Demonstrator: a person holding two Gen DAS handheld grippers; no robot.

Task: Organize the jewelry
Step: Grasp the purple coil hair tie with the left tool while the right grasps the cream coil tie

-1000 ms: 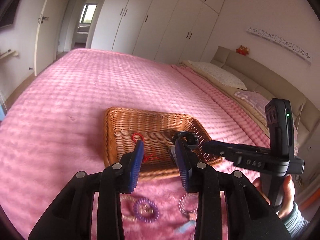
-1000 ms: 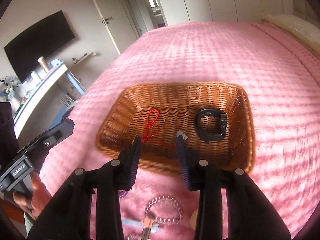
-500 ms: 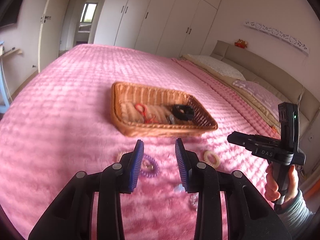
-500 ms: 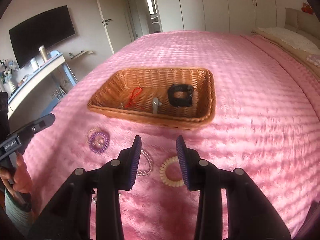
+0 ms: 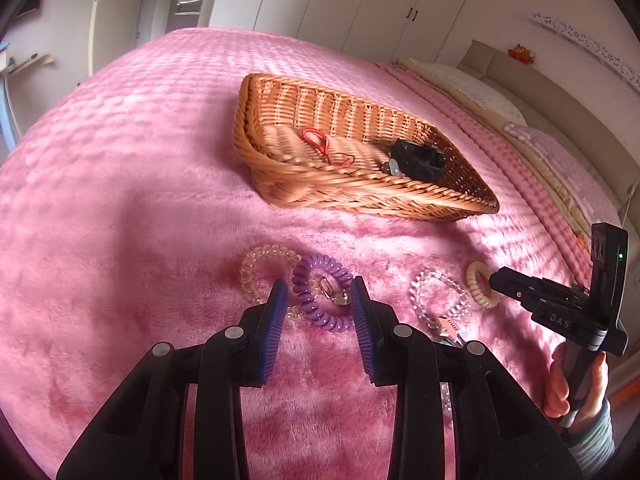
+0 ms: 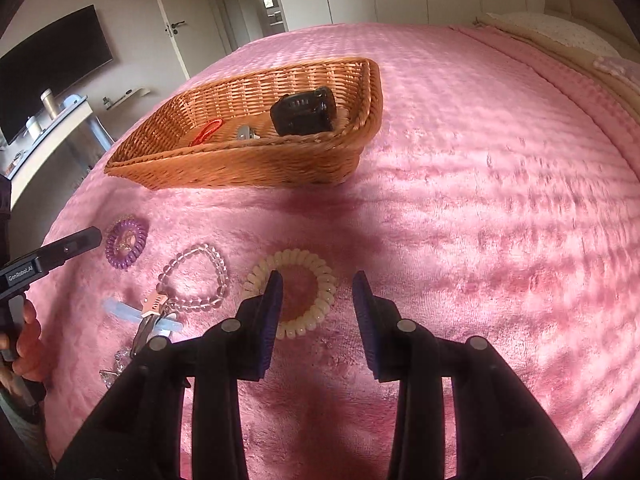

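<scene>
The left gripper (image 5: 318,300) has its jaws spread with nothing pinched; the purple coil (image 5: 322,294) lies on the blanket (image 5: 120,200) between the tips, partly covered by them. A clear coil (image 5: 262,270) is just beside the left jaw, its near part hidden. The right gripper (image 6: 318,300) is also spread and empty, and the cream coil (image 6: 292,292) lies partly behind its left jaw. A bead bracelet (image 6: 196,276) lies left of it. In the basket (image 6: 248,160) ahead, a black band (image 6: 304,114) and a red cord (image 6: 206,132) show; a small silver piece is unclear.
</scene>
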